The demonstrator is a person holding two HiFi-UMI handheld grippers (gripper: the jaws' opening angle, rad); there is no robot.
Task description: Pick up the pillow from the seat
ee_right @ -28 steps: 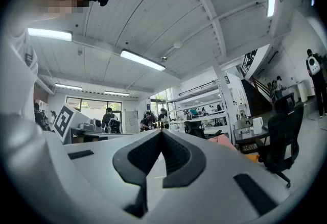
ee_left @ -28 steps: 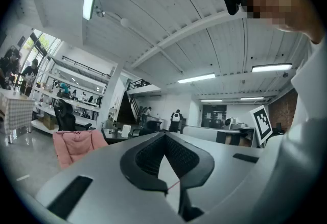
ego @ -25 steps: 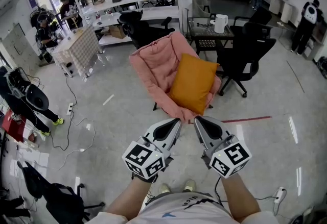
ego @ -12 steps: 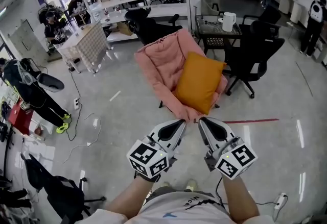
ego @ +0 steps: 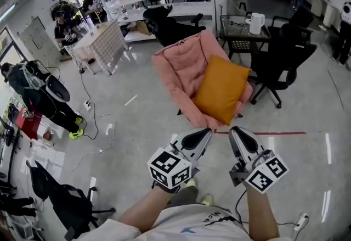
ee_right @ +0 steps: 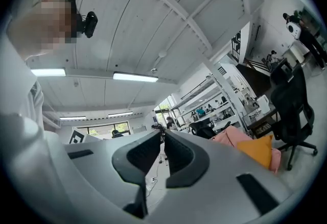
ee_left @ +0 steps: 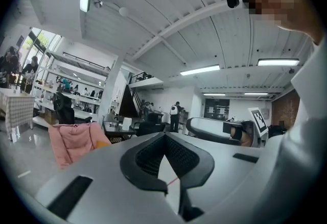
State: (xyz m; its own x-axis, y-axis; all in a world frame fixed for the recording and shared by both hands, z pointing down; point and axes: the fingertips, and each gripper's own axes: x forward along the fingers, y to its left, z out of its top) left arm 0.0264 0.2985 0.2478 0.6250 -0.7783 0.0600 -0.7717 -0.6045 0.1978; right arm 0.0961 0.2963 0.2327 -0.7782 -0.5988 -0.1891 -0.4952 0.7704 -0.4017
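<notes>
Head view: orange square fabric pillow sits on the seat of a pink padded lounge chair, leaning back against the backrest, toward the chair's picture-right side. Its lower corner hangs near the seat's front edge.

Left gripper – jaws together, nothing between them. Right gripper – jaws likewise closed and empty. Both are held side by side, low in the picture, tips aimed toward the chair; neither touches the pillow or the chair.

Red tape line on the glossy grey floor runs just beyond the right gripper's tip. Black office chair stands just right of the pink chair, with a white kettle on a dark side table behind it.
</notes>
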